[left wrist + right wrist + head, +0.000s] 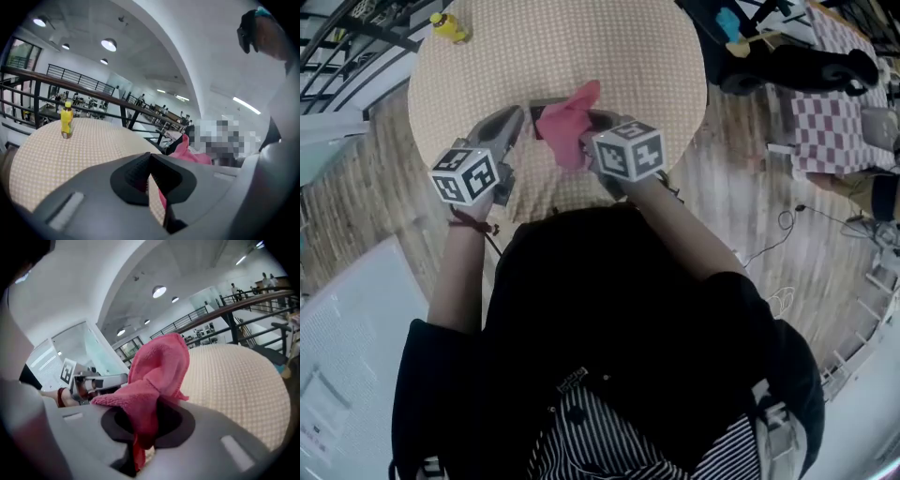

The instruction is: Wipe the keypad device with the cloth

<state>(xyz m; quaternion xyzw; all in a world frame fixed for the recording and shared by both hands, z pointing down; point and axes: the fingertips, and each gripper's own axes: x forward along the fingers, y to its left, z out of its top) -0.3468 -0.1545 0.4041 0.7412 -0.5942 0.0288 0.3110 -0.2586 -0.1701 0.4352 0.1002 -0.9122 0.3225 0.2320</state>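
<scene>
We log right gripper (142, 420) clamped on pink cloth (157, 371), left gripper (149, 159) closed empty, keypad device indistinct, wiping seemingly unstarted.

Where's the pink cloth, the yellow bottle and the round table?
pink cloth (157, 376): right gripper view, on its bunched middle.
yellow bottle (66, 120): left gripper view, on its body.
round table (609, 47): head view, on its bare top.
</scene>
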